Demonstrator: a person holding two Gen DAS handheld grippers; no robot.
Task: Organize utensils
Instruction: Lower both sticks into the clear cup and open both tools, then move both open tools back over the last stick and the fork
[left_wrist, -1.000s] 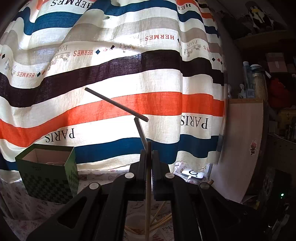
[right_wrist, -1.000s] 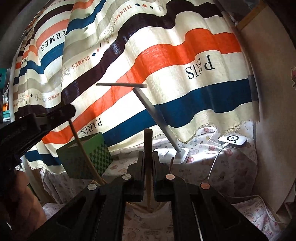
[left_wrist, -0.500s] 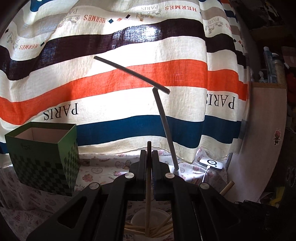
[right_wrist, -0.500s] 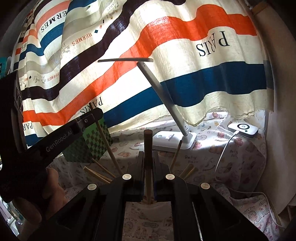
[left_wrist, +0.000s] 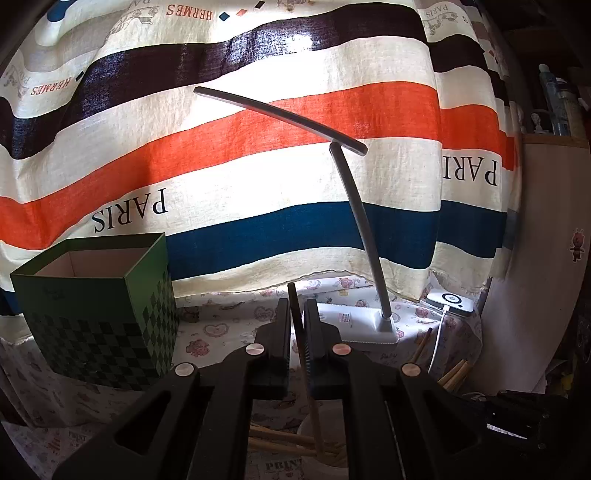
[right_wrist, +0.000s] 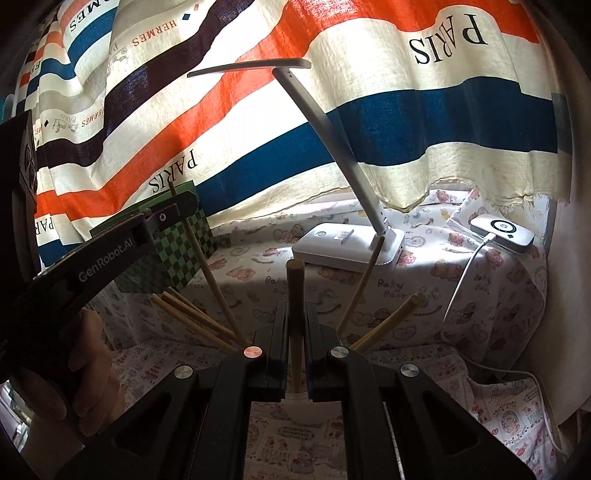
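Lowering both chopsticks toward the white cup (left_wrist: 325, 443) at lower centre; I am keeping the left gripper (left_wrist: 296, 325) clenched on its chopstick (left_wrist: 295, 306), the right gripper (right_wrist: 296, 325) on its own chopstick (right_wrist: 295, 288); tips should clear the rim before release.

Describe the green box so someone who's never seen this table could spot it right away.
Find the big striped curtain behind the table. At its foot, left of the white desk lamp, stands the green box, open-topped and upright. Nothing else there is green or has its checkered diamond pattern.
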